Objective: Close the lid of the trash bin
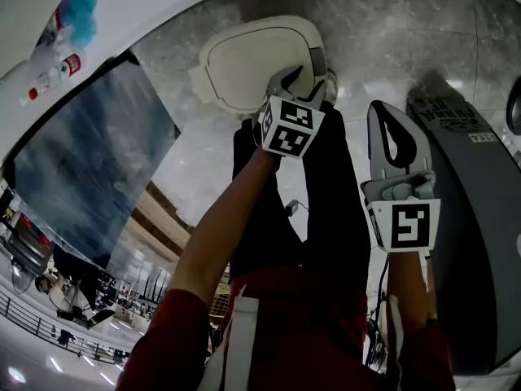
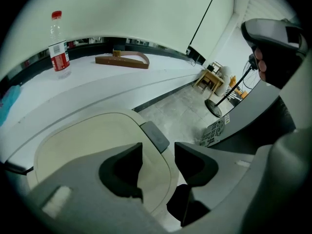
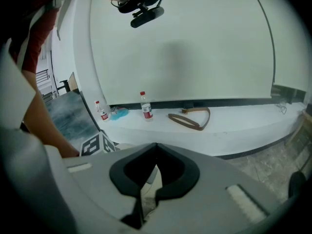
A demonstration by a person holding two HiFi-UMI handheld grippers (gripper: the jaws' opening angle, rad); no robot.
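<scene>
Over the trash bin lid (image 2: 87, 150), my left tool (image 2: 158, 162) gapes empty and my right tool (image 3: 155, 174) is closed, empty. The lid seems light, stiff, slick plastic; I'd push its front edge.

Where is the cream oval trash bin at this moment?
In the head view, the cream oval trash bin stands at top centre on the grey marble floor, with the open left tongs over its right edge.
</scene>
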